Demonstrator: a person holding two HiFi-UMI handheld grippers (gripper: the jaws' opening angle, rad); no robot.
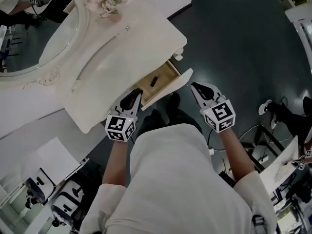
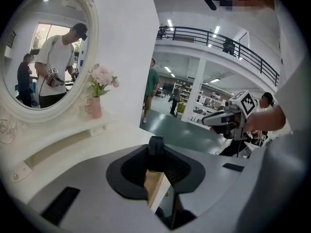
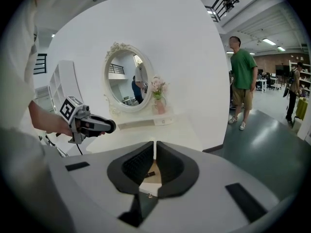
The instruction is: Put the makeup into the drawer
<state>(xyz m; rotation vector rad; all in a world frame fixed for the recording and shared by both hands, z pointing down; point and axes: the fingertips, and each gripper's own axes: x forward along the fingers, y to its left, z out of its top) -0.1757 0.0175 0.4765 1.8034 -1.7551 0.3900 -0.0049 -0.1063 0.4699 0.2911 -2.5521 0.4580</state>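
Left gripper point(image 1: 136, 95) clamps black makeup stick point(image 2: 156, 149) over the open drawer point(image 1: 179, 83); right gripper point(image 1: 195, 87) closed, empty, just beside the drawer.

The surface point(image 1: 117, 48) is smooth cream paint with a soft sheen. The open drawer point(image 1: 165, 73) shows bare pale wood inside. The makeup point(image 1: 153, 80) is dark, too small to judge its finish. The floor point(image 1: 234, 43) is glossy dark green. My right claw point(image 3: 154, 147) is matt grey plastic with black ribbed pads point(image 3: 138, 165).
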